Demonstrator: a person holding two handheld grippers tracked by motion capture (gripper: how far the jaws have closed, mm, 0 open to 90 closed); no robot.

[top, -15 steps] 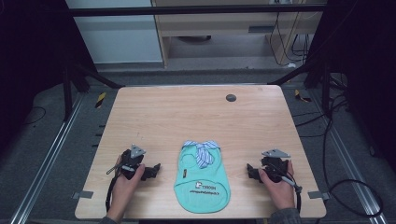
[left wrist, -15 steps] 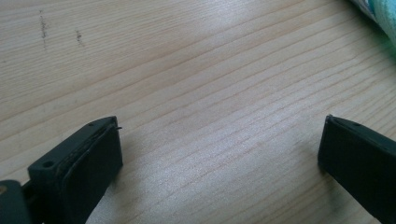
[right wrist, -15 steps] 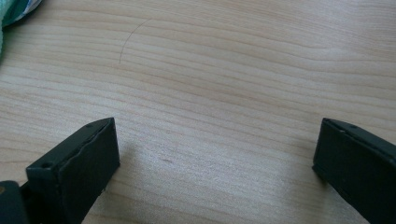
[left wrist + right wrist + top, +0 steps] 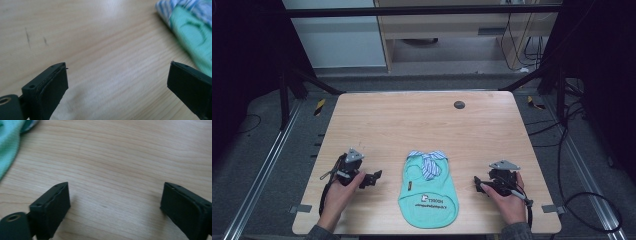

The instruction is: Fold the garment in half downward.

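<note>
Between your two claws, on the near middle of the table, lies the small garment; your left gripper and right gripper rest beside it, apart from it, jaws spread wide and empty; it is mint green, flat, with a blue-striped collar at its far end and a printed logo.

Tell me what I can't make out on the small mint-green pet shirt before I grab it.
- Mint-green pet shirt: its dark chest print is too small to read in the high view.
- Its blue-striped collar: blurred and cut by the left gripper view's top edge.
- In the right gripper view, the left edge crops it to a hem.
</note>
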